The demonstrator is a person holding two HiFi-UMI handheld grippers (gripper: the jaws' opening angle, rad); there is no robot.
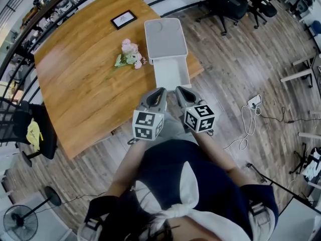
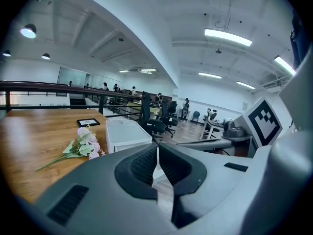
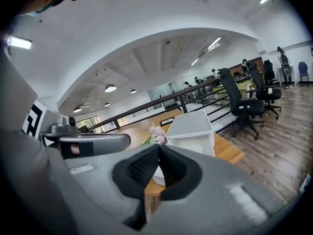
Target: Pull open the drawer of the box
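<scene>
White plastic box [image 1: 165, 38], its drawer [image 1: 172, 75] standing out ahead of my jaws (pull apparently done). Left gripper [image 1: 160, 91], right gripper [image 1: 179, 90]: both clenched, empty. Next: withdraw.

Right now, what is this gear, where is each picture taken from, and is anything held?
A person carries two hand-held two-jaw clamps: the left gripper and the right gripper. One picture looks down from a camera on the person's head; the other two come from a camera on each gripper, looking along its jaws. On the table sit a white box with its drawer pulled out, pink flowers and a small frame. Both grippers are shut and hold nothing.
</scene>
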